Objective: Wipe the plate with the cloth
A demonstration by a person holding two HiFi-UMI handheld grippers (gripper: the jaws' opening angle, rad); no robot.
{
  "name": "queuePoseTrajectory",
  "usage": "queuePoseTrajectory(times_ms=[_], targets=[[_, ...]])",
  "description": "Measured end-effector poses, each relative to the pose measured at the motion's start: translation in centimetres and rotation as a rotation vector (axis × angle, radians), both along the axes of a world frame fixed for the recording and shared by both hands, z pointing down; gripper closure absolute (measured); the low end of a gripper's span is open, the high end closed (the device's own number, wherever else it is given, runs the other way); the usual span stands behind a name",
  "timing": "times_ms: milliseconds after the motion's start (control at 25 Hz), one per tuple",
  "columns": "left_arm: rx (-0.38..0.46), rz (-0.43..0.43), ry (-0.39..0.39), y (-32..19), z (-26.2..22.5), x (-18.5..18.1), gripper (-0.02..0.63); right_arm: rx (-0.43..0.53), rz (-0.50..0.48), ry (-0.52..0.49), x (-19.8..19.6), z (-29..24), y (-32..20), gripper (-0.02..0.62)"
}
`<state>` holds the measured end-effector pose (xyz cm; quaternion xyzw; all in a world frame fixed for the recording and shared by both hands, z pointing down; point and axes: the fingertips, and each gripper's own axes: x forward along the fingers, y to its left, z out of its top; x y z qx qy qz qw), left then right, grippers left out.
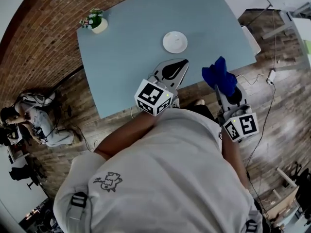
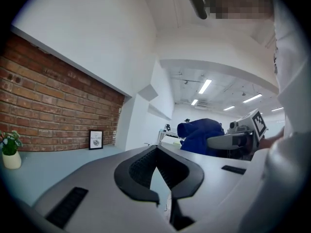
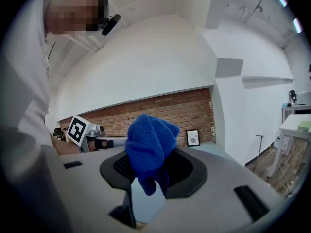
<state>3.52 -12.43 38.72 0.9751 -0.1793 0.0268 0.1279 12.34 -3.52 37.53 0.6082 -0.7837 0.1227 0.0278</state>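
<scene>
Two grippers: both are held level at the near edge of the table (image 1: 121,57), side by side and apart.
Left gripper (image 2: 156,150): its jaws are closed tip to tip, with nothing between the pads.
Right gripper (image 3: 146,160): its jaws are clamped on the blue cloth (image 3: 148,147).
Cloth: it is pinched between the right jaws. A thick bunch stands above them and a short tail hangs below. In the left gripper view it shows off to the right of the left jaws.
Plate (image 1: 175,41): white and round, it lies flat on the table just beyond the left jaw tips, without touching them. From the right jaws it is ahead and off to the left, well apart from the cloth.
Potted plant (image 1: 95,21): it stands at the far left corner of the table, well left of both pairs of jaws.
Framed picture (image 3: 193,137): it leans on the brick wall at the table's far edge, straight beyond the right jaws.
Marker cubes: one is behind each pair of jaws, close to the person's body.
</scene>
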Motion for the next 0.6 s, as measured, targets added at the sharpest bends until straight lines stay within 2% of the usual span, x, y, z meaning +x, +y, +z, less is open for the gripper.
queuePoseTrajectory(times_ms=[400,600], targets=[[-0.022,-0.135,0.004,-4.6,0.5,-2.7,0.601,0.007,-0.123,-0.015,-0.6,0.4,-6.1,0.463],[-0.093,-0.175,-0.026,-7.0,2.1,-3.2,0.601,-0.013,-0.204,-0.038,-0.5,1.7,-10.0,0.463]])
